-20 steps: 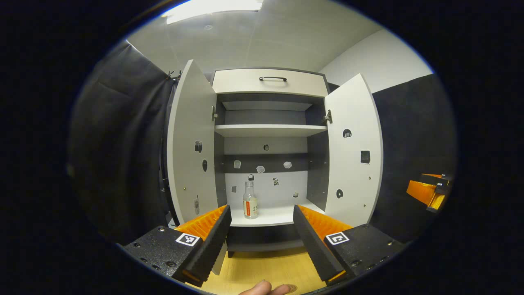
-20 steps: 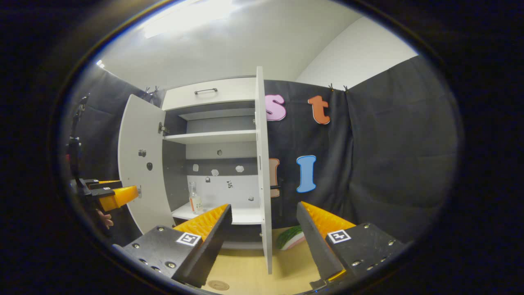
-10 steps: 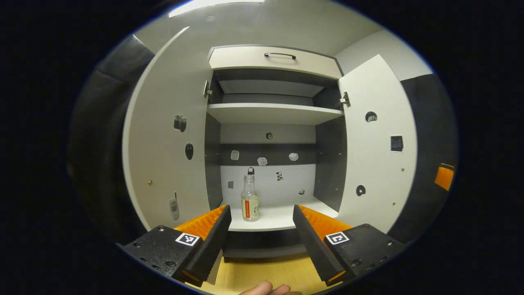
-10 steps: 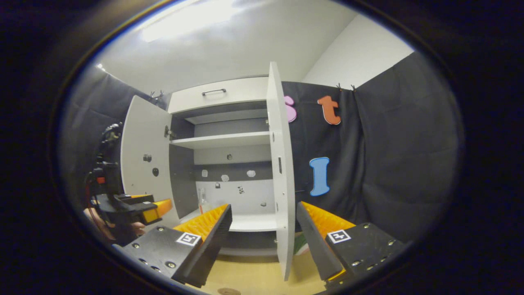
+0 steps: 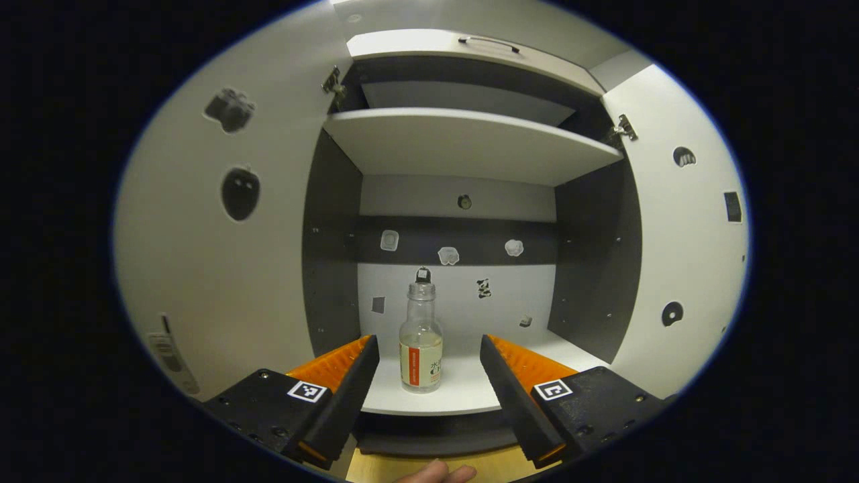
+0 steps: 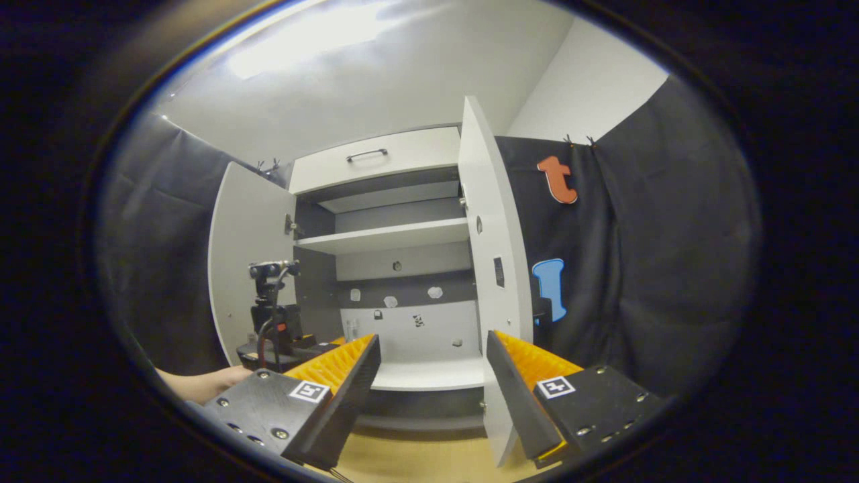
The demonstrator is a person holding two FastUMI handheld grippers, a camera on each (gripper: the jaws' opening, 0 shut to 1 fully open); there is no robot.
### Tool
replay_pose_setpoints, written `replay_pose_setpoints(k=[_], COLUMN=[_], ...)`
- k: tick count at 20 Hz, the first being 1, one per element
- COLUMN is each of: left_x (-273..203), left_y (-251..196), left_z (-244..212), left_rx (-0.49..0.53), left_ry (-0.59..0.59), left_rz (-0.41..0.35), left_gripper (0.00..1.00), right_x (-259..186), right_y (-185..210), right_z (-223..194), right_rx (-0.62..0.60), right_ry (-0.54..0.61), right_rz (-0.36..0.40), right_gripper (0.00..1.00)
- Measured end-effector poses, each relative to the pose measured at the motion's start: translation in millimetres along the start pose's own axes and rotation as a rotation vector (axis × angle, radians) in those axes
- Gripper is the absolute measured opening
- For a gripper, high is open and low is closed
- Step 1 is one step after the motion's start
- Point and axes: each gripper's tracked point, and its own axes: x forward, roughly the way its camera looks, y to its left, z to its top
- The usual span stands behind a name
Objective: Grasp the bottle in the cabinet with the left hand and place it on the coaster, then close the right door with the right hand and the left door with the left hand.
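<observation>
Left gripper view: the left gripper, jaws spread wide, frames the upright bottle standing farther off on the cabinet's lower shelf. The right gripper also gapes, holding nothing.

Overhead ceiling light is blowing out to white glare in the right gripper view, washing the ceiling. Left gripper view is running dimmer and warmer. Cabinet interior is sitting in shade under its shelves; lower back panel is catching light. Fisheye is bending the doors hard at the edges. Bottle is reading sharp; right view looks slightly soft toward the rim.
</observation>
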Motion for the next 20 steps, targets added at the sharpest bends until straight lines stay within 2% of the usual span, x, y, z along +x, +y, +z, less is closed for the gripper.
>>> replay_pose_setpoints(k=[5,9,10,11,13,14,16,17,20], left_x=[58.8,97.6,106.1,113.1,132.7,131.2,125.1,119.5,80.4], left_y=[6.6,19.7,17.9,16.6,10.0,10.2,11.4,9.2,4.1], left_z=[-37.9,-61.5,-66.0,-68.4,-72.6,-71.6,-67.5,-64.4,-38.4], left_rx=[-0.050,-0.037,-0.034,-0.028,-0.004,0.001,0.003,-0.003,-0.034], left_ry=[0.069,0.109,0.117,0.117,0.117,0.125,0.127,0.135,0.094], left_rz=[-0.002,0.045,0.044,0.042,-0.014,-0.011,-0.018,-0.025,-0.049], left_gripper=[0.97,0.99,0.98,0.96,0.95,0.80,0.80,0.80,0.81], right_x=[14.1,15.0,13.6,11.8,5.9,1.1,-8.3,-12.7,-24.5], right_y=[0.8,12.0,13.1,14.8,16.2,18.6,21.2,23.9,25.0], right_z=[-10.8,-16.6,-19.0,-21.6,-27.3,-28.3,-27.9,-27.7,-23.1], right_rx=[-0.034,-0.047,-0.050,-0.056,-0.075,-0.087,-0.106,-0.109,-0.093], right_ry=[0.017,0.032,0.040,0.046,0.060,0.063,0.060,0.057,0.059], right_rz=[-0.024,0.001,0.002,0.002,0.006,0.013,0.021,0.029,0.036], right_gripper=[0.96,0.96,0.93,0.96,0.96,0.96,0.94,0.97,0.96])
